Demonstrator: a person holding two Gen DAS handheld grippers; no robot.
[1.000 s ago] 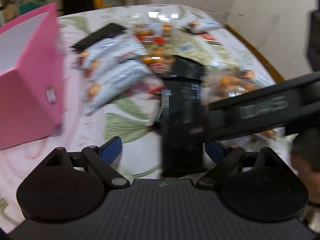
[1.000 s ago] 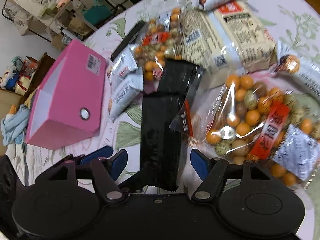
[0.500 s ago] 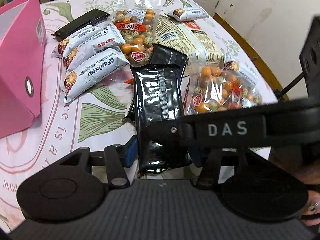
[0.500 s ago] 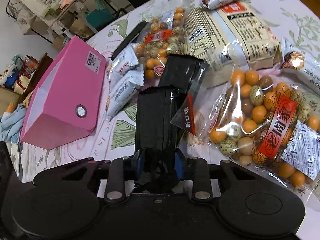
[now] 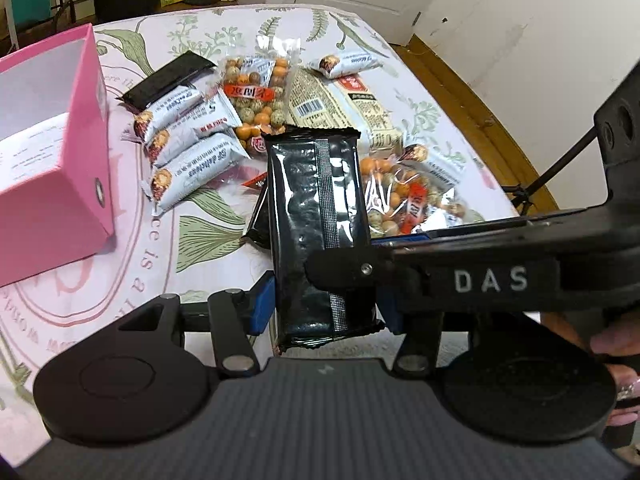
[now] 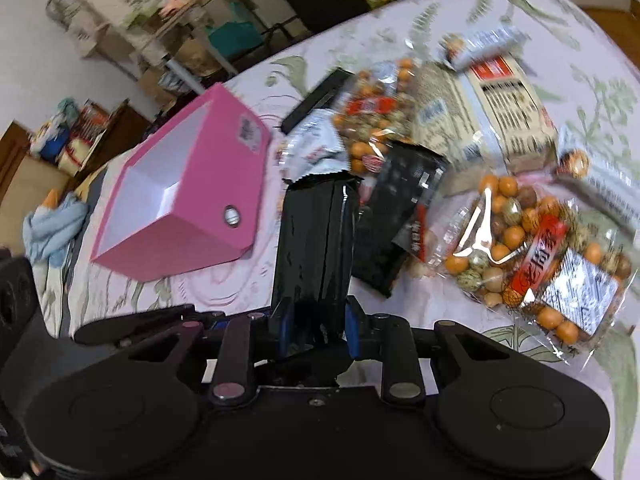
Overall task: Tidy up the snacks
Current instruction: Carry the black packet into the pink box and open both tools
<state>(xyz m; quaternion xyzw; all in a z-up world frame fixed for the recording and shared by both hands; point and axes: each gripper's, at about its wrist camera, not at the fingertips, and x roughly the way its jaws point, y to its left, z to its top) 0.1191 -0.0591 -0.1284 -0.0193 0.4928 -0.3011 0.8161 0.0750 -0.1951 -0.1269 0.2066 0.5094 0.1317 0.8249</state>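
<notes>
Black foil fills both views: the left tool (image 5: 324, 304) has its blue pads (image 5: 262, 304) clamped on the lower end of a black snack packet (image 5: 316, 216), and the right tool (image 6: 316, 330) is closing on the same packet (image 6: 314, 240), its pads pressing the bottom edge. The packet is lifted clear of the floral surface (image 5: 192, 240). Beneath it lies a 2nd black packet (image 6: 394, 216). Beside them sit 2 clear bags of coloured nuts (image 6: 528, 256), white wrapped bars (image 5: 192, 164) and an open pink box (image 5: 80, 184) to the left.
</notes>
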